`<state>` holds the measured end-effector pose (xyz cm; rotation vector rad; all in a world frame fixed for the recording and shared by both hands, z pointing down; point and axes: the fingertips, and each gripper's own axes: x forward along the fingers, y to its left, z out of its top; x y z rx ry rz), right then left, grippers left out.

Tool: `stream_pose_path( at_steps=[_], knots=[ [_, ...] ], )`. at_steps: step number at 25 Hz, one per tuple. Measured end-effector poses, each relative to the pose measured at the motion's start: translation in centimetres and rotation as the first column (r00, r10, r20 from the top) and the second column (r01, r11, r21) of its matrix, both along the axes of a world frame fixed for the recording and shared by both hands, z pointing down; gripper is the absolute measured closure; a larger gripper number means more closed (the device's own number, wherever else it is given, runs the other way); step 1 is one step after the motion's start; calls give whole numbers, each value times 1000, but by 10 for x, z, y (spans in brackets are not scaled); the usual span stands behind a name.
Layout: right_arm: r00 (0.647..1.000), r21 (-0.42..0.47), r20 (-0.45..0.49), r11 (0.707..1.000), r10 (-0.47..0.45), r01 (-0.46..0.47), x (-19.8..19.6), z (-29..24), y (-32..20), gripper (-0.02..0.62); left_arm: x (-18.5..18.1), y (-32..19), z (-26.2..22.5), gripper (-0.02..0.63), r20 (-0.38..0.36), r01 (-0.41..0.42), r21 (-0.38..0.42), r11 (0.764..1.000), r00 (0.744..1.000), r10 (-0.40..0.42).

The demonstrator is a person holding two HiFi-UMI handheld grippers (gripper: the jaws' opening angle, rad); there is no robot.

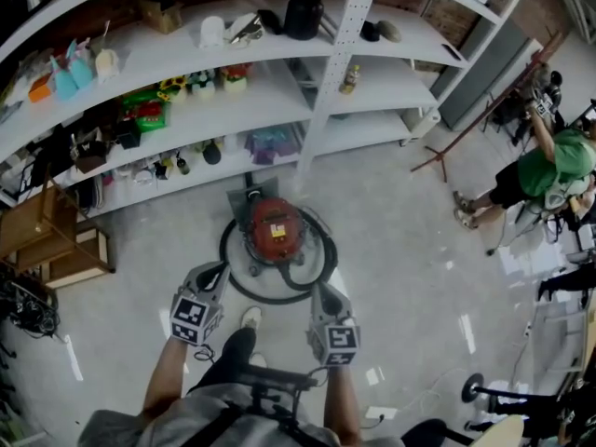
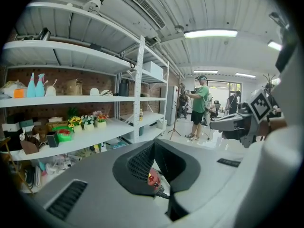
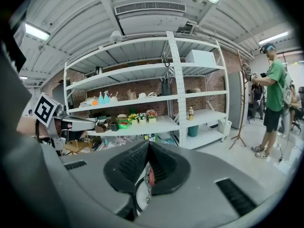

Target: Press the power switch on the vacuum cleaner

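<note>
Bright, even light from ceiling strips (image 2: 210, 33), white glare streaks on the glossy floor (image 1: 466, 331), soft shadows. Both gripper views are heavy fisheye: shelves (image 3: 161, 123) bow, corners go black

A red vacuum cleaner (image 1: 276, 231), ringed by a black hose (image 1: 244, 287), sits on the floor (image 1: 400, 240) before white shelves (image 1: 279, 91). The left tongs (image 1: 209, 277) and right tongs (image 1: 328, 298) hover over the hose's near side.

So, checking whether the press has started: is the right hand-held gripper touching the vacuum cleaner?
Apart. The right gripper view shows the vacuum cleaner small and far beyond the shut jaws of the right hand-held gripper; nothing touches them.
</note>
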<state>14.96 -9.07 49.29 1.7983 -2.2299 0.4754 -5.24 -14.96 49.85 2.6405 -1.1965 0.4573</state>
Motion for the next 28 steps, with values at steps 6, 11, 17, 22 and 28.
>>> stream_pose_path(
  at_steps=[6, 11, 17, 22, 28],
  knots=[
    [1000, -32, -5, 999, -5, 5, 4, 15, -35, 583, 4, -32, 23, 598, 6, 5, -40, 999, 1000, -5],
    [1000, -59, 3, 998, -13, 13, 3, 34, -55, 584, 3, -48, 41, 598, 13, 12, -66, 998, 1000, -11],
    [1000, -96, 9, 995, -17, 18, 1, 55, -77, 583, 0, -69, 54, 598, 22, 19, -89, 996, 1000, -17],
    [1000, -123, 3, 992, -23, 23, 4, 78, -94, 583, 3, -85, 72, 598, 18, 14, -108, 994, 1000, -12],
    [999, -155, 1, 987, -47, 46, 1, 100, -116, 584, 10, -105, 95, 598, 12, 10, -148, 989, 1000, -8]
  ],
)
